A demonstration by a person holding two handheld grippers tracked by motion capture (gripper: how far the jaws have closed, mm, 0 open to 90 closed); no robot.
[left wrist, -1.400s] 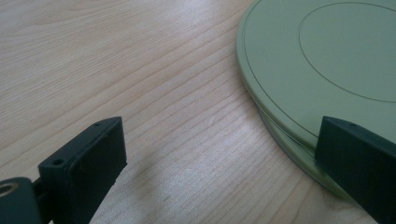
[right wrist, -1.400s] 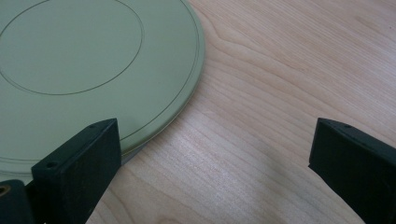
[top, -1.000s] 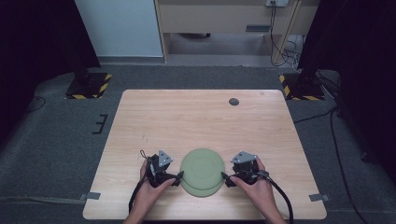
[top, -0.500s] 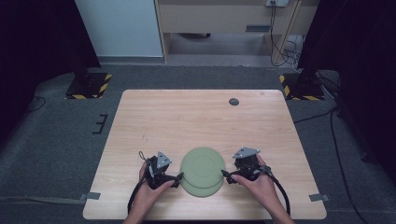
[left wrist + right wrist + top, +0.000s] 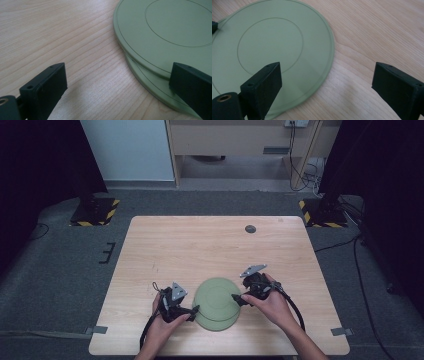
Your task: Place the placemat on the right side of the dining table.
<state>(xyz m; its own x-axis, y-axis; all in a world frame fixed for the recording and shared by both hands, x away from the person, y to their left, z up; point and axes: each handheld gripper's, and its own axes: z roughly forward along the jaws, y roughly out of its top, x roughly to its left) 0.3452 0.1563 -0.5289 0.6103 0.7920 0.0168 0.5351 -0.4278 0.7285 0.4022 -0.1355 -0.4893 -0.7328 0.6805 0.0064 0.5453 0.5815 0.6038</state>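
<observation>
On the left, my left hand (image 5: 161, 326) holds my left claw (image 5: 189, 311) near the front edge of the tabletop (image 5: 200, 245), a little left of the middle. This claw is released: in the left gripper view its two black jaws stand well apart, one over bare wood and the other over the rim of the plates. Its tips are at the left rim of the plates; if they touch it, I cannot tell.

In the middle, near the front edge, lie two green plates, one on the other. The top plate (image 5: 165, 30) is shifted a little toward the far side, so the rim of the lower plate (image 5: 155, 87) shows under it on the near side. In the high view the top plate (image 5: 216, 297) shows a round shape and the lower plate (image 5: 217, 325) is a thin crescent at the front.

On the right, my right hand (image 5: 272, 305) holds my right claw (image 5: 235, 297) at the right rim of the top plate (image 5: 274, 50). This claw is also released: in the right gripper view one jaw is over the plate and the other over the wood, with a wide gap between them and the rim passing through the gap.

Far from all this, near the back edge and right of the middle, a small dark disc (image 5: 250, 228) lies on the tabletop.
</observation>
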